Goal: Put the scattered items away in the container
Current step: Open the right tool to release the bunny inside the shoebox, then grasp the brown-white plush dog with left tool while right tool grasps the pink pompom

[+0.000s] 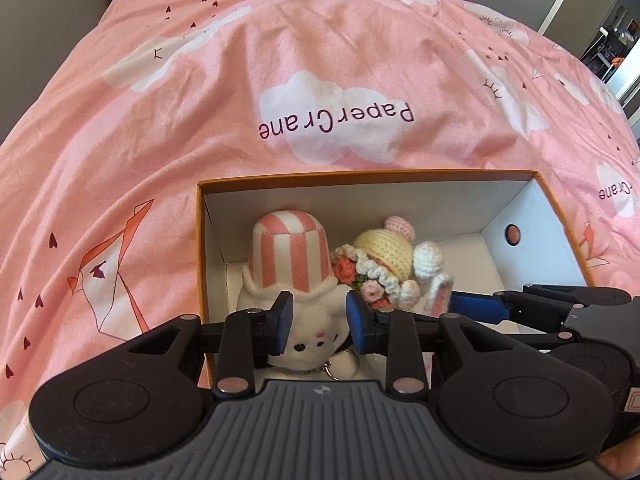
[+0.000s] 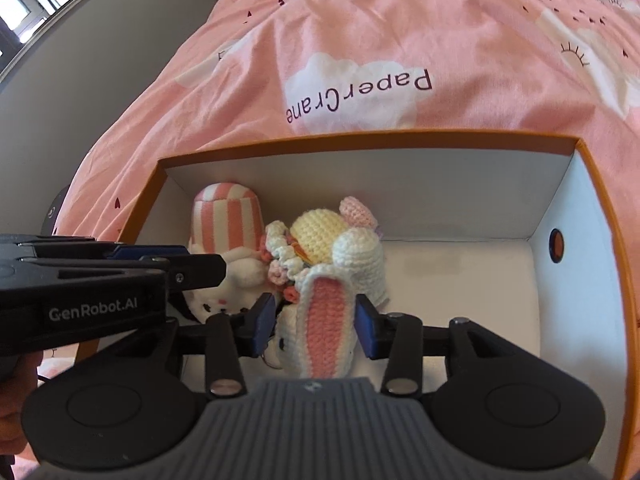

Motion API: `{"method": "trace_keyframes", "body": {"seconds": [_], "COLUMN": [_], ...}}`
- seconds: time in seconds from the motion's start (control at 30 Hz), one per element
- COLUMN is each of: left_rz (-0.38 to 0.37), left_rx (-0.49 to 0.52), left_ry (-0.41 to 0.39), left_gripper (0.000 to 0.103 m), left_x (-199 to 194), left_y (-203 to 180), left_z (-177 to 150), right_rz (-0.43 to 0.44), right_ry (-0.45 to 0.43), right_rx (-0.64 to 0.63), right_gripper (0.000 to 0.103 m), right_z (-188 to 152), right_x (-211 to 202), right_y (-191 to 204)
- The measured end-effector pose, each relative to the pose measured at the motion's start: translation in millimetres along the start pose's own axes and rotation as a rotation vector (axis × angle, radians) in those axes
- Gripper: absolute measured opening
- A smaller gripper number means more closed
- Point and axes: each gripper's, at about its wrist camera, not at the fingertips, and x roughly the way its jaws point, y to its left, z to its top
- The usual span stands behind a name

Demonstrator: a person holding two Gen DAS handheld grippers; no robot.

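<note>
Orange-rimmed box (image 2: pixel 600 184) is sitting on the pink bed cover (image 1: pixel 320 60), already holding both toys. Left gripper (image 1: pixel 319 318) is hanging narrowly parted around the striped-hat plush (image 1: pixel 292 256), seemingly not pressing it. Right gripper (image 2: pixel 316 320) is standing wider around the crocheted bunny (image 2: pixel 324 312), pads apart from its ear. Lifting out could be snagging yarn or the keyring (image 1: pixel 340 364), dragging a toy back out.

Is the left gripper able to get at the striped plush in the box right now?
Probably yes: the left gripper is open right over the striped plush inside the box, nothing between them.
</note>
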Motion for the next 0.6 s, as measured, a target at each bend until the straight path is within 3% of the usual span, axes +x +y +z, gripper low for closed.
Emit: {"method": "trace_keyframes", "body": {"seconds": [0.17,0.33,0.6], "left_rz": [0.001,0.003,-0.067], "left_rx": [0.035,0.080,0.100], "left_ry": [-0.035,-0.065,-0.124], "left_gripper": [0.042,0.048,0.053], "left_x": [-33.3,-72.3,-127.5], "left_y": [-10.8,-24.5,-38.7], "left_z": [-12.2,-35.8,-91.5], "right_rz": [-0.034,0.012,0.042], "right_ry": [-0.062,-0.140,-0.252], "right_rx": [-0.059,-0.067,-0.121], "right_gripper": [0.048,0.050,0.050], "right_z": [-6.6,-19.6,-73.1], "right_x": [-26.3,-67.7,-136.4], "right_y": [7.2,10.9,22.1]}}
